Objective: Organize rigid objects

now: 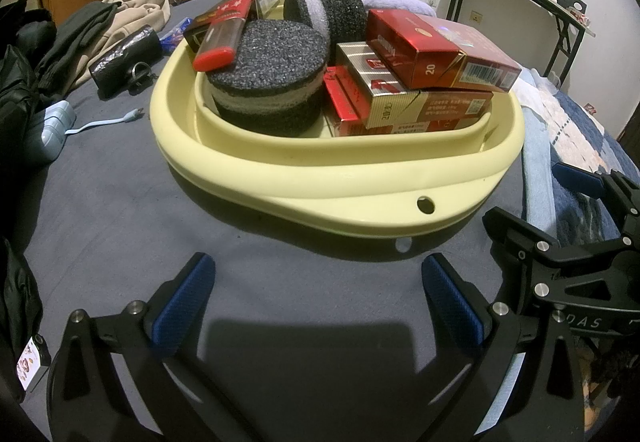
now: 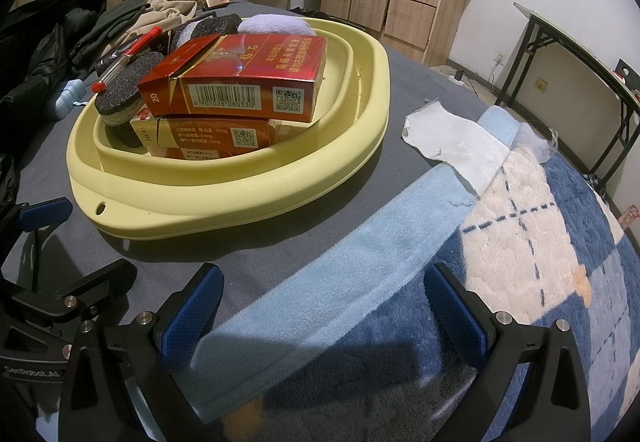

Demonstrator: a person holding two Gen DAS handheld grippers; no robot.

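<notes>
Cigarette boxes [image 1: 444, 50] fill the yellow basin [image 1: 320, 178]; left gripper [image 1: 316, 298] and right gripper [image 2: 320, 306] gape wide, empty.

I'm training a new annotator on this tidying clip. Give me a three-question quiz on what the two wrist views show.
1. True or false: the left gripper is shut on a cigarette pack.
2. What lies on top of the nearer round dark sponge in the yellow basin? A) a red lighter B) a white cloth C) a cable
3. Fill in: the right gripper hovers over a blue ______.

Key: 1 false, both grippers are open and empty. 2 A, the red lighter. 3 blanket.
</notes>
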